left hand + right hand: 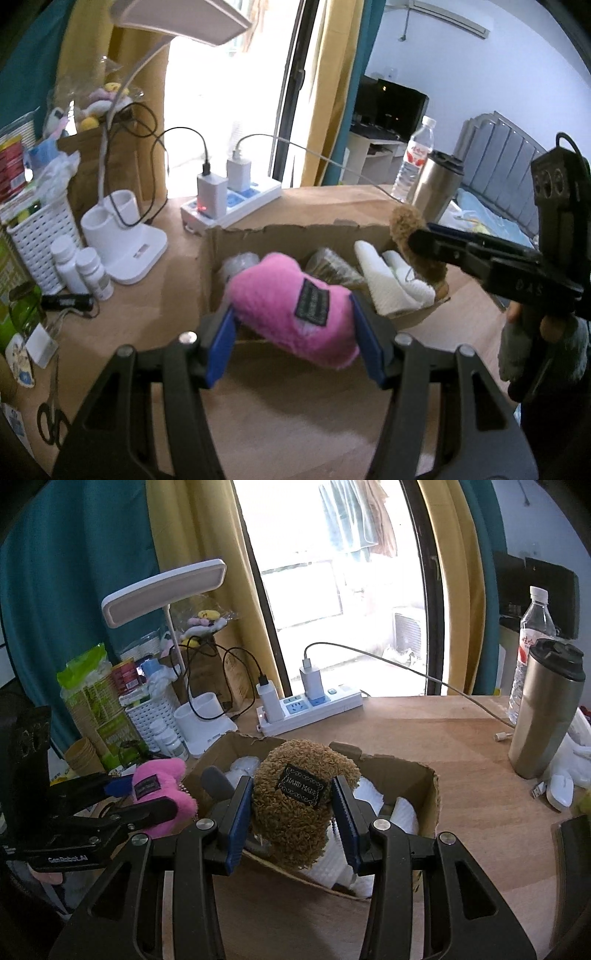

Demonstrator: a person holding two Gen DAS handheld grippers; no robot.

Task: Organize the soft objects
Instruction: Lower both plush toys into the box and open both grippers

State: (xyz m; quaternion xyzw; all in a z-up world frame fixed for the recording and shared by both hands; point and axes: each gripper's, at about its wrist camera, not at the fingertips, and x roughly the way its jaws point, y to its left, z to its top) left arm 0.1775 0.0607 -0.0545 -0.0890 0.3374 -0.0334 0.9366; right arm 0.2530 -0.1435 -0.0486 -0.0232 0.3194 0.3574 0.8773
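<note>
My left gripper (295, 343) is shut on a pink plush toy (291, 310) with a black label, held over the near edge of an open cardboard box (258, 232). My right gripper (291, 819) is shut on a brown curly plush toy (295, 801) with a "HAND MADE" label, held above the same box (428, 786). The box holds white folded cloths (384, 280) and wrapped items. In the left wrist view the right gripper (424, 243) comes in from the right with the brown toy (406, 225). In the right wrist view the left gripper (147, 805) holds the pink toy (162, 794) at left.
On the wooden table: a white power strip (314, 709) with chargers and cables, a desk lamp (125, 236), white pill bottles (81, 269), a white basket (40, 236), scissors (51, 417), a steel tumbler (546, 709) and a water bottle (532, 627).
</note>
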